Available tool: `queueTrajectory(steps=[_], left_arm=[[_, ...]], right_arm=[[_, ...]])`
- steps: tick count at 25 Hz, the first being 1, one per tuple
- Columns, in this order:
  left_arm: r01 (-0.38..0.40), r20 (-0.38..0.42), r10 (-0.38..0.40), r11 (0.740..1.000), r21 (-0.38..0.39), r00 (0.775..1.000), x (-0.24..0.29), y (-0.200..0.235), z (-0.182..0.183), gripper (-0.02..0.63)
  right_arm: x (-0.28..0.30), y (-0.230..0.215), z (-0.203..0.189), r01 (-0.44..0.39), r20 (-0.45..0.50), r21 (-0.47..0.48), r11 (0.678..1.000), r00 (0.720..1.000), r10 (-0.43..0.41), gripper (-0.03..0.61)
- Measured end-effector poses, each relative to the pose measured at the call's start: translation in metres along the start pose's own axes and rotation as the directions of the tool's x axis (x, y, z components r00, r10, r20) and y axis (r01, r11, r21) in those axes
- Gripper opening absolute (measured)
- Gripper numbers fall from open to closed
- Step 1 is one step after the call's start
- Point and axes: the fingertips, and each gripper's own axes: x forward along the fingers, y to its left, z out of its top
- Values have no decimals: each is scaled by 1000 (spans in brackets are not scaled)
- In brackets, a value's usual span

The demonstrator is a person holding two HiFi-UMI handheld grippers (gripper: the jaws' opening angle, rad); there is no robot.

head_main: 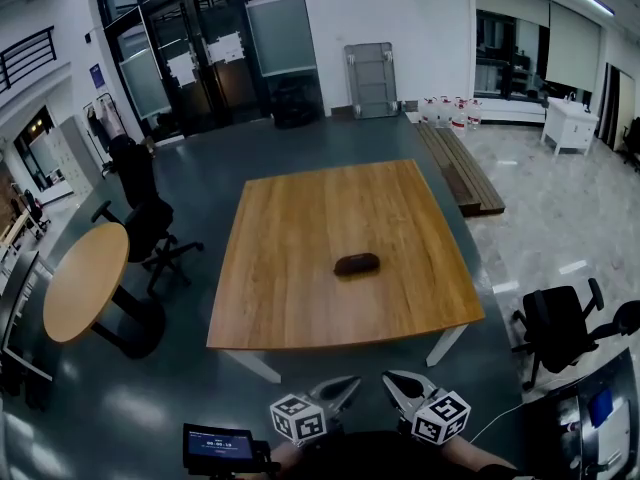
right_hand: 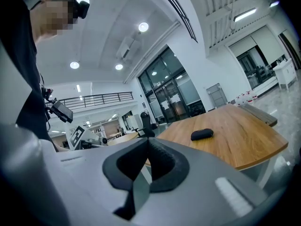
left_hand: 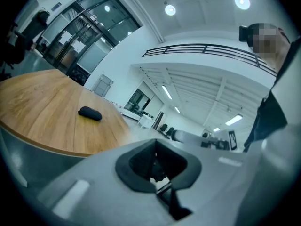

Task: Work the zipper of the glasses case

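Note:
A small dark glasses case [head_main: 356, 264] lies alone near the middle of the wooden table [head_main: 300, 218]; it also shows as a dark oval in the left gripper view [left_hand: 89, 113] and in the right gripper view [right_hand: 201, 134]. Both grippers are held low at the person's body, well short of the table's near edge. My left gripper [head_main: 347, 386] is shut with nothing between its jaws. My right gripper [head_main: 392, 382] is also shut and empty. The zipper cannot be made out at this distance.
A round wooden table [head_main: 85, 280] and a black office chair [head_main: 150, 233] stand to the left. Another black chair [head_main: 560, 328] stands at the right. A stack of long planks [head_main: 460, 168] lies on the floor beyond the table's right side.

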Motion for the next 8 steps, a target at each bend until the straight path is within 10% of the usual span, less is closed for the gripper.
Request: queueTrajectory(steps=[8], left_arm=[[9, -6, -9, 1000, 7, 1000, 4, 1, 3, -2]], right_arm=[[2, -3, 3, 7, 8, -5, 1000, 1000, -7, 5]])
